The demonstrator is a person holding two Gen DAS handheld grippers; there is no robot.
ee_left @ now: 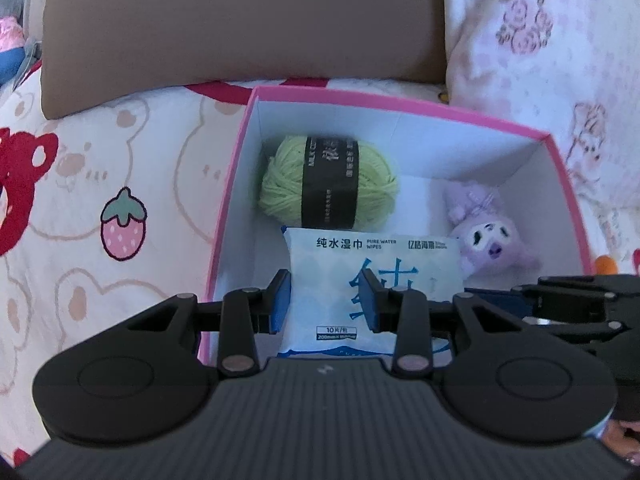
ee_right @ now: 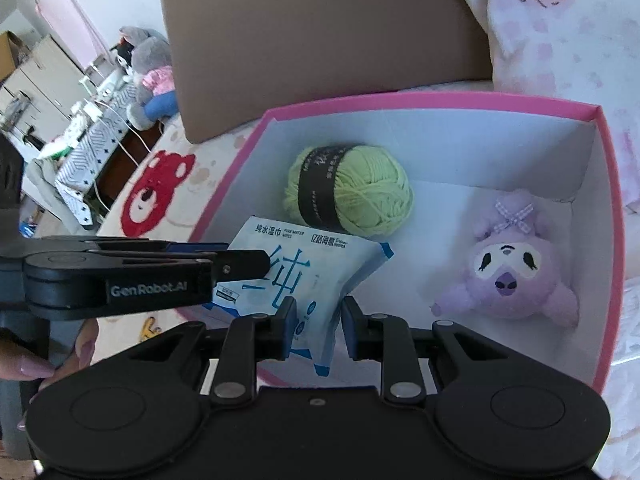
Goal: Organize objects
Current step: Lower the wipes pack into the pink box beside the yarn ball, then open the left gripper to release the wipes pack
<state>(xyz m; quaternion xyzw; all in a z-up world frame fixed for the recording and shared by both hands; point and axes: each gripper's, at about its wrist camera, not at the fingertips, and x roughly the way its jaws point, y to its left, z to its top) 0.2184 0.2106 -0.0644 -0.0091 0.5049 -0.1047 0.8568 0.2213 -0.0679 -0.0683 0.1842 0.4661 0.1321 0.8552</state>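
Over pink box [ee_left: 400, 114], both grippers tilted down — apparently clamping wipes pack [ee_right: 320, 276]

Both views bright, soft daylight, no hard glare. White inner walls of the box [ee_right: 440, 148] wash bluish; soft shadow under the yarn ball [ee_right: 348, 190] and plush toy [ee_right: 508, 264]. Strong fisheye: box rim bows, dark vignette in the corners. Brown cushion [ee_left: 240, 20] and floral bedding [ee_left: 540, 40] smeared, probably motion blur rather than focus. Gripper bodies near-black, little detail. Print on the wipes pack [ee_left: 340, 264] stays readable.
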